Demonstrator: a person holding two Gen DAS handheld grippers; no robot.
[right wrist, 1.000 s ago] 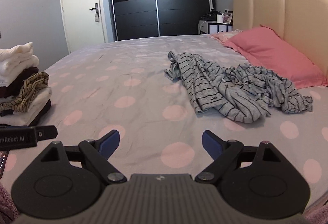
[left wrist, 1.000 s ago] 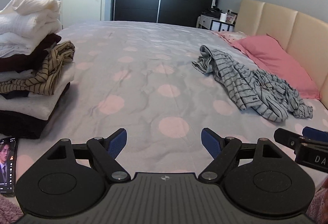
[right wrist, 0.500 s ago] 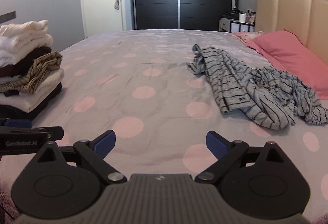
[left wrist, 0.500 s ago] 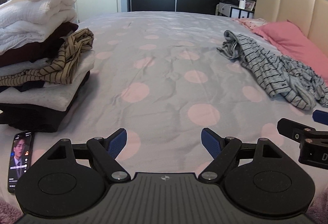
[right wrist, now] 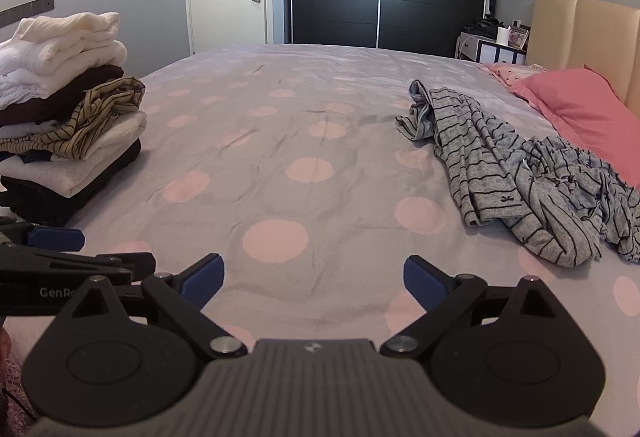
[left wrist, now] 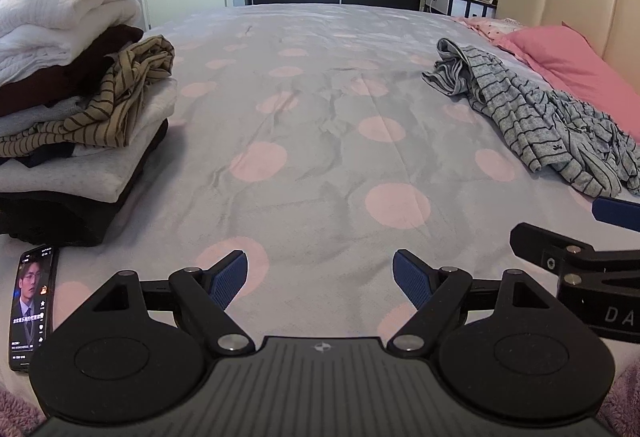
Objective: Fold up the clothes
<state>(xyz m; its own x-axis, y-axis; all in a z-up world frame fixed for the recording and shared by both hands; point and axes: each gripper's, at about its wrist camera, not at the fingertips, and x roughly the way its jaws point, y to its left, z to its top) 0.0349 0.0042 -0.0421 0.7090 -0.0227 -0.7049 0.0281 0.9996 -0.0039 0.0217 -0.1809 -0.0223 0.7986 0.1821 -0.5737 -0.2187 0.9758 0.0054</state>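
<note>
At the bottom of each wrist view I see my left tool (left wrist: pixel 320 279) and right tool (right wrist: pixel 314 277) spread wide, holding nothing, low over the bed (left wrist: pixel 320 157). A phone (left wrist: pixel 32 307) lies at lower left. Middle left stands a stack of folded clothes (left wrist: pixel 76 109); at right the striped grey garment (right wrist: pixel 520 173) lies crumpled near the pink pillow (right wrist: pixel 584 109). I judge that garment still needs folding, so next I'd reach right for an edge.
</note>
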